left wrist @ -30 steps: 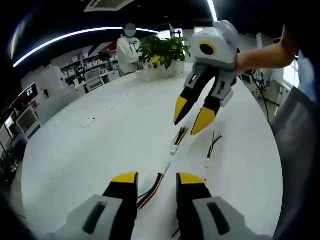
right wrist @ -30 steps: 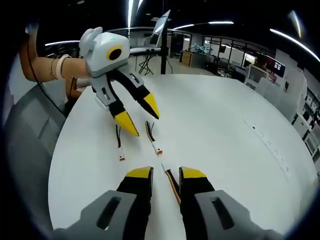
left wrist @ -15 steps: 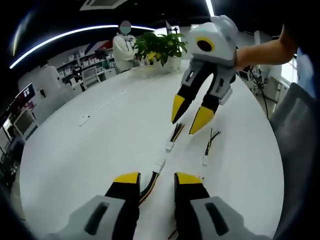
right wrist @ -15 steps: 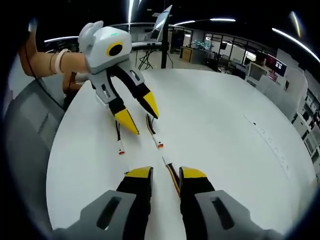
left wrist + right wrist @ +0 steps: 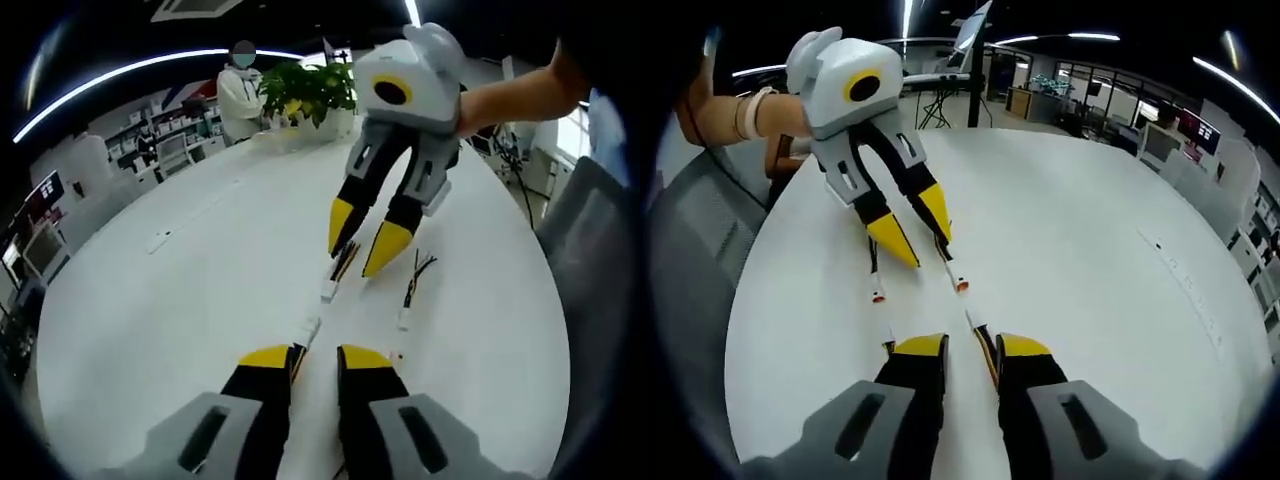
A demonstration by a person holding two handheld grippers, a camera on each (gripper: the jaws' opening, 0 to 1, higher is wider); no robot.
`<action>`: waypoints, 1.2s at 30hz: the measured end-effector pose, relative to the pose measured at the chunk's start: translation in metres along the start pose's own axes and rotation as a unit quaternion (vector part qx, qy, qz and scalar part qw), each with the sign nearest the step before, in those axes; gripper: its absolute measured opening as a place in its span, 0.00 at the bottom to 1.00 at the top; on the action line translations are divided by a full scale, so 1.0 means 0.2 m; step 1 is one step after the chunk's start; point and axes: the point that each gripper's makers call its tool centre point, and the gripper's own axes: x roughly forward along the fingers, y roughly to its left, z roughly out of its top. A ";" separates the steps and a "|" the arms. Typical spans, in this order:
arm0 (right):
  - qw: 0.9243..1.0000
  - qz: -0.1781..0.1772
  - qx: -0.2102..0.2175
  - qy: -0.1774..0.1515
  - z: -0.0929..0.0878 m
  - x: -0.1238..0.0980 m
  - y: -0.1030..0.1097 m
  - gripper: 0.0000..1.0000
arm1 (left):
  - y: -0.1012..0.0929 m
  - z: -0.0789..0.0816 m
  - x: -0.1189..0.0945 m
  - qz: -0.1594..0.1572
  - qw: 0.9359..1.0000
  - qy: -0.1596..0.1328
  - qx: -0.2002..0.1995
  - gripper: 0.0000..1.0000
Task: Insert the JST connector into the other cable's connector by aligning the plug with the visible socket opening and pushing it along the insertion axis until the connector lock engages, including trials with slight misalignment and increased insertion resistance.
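Three short cables lie on the white table (image 5: 170, 300). One, with a white connector (image 5: 311, 327), runs back between the jaws of my left gripper (image 5: 315, 360), which stand apart around its wires. A second cable with a white connector (image 5: 328, 291) lies just beyond it, end to end. My right gripper (image 5: 365, 233) hangs open over that cable's wires. In the right gripper view that cable (image 5: 986, 352) passes between the jaws of my right gripper (image 5: 970, 350). There the left gripper (image 5: 917, 227) hovers over the orange-tipped connector (image 5: 960, 285).
A third cable with black wires and a small connector (image 5: 404, 319) (image 5: 878, 296) lies beside the pair. A potted plant (image 5: 305, 95) and a person (image 5: 240, 95) are at the table's far end. A grey chair (image 5: 690, 260) stands by the table's edge.
Both grippers have come lower and closer over the two cables. The left gripper's jaws have narrowed around the wires. The cables have not moved.
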 end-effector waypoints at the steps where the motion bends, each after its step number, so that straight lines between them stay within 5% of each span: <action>1: 1.000 0.001 -0.002 -0.001 0.00 0.00 0.00 0.16 | 0.00 0.00 0.00 0.001 1.000 -0.001 -0.001 0.11; 36: 0.999 0.032 -0.023 -0.017 -0.01 0.11 -0.01 0.10 | 0.02 -0.03 0.09 -0.037 0.999 -0.020 0.003 0.08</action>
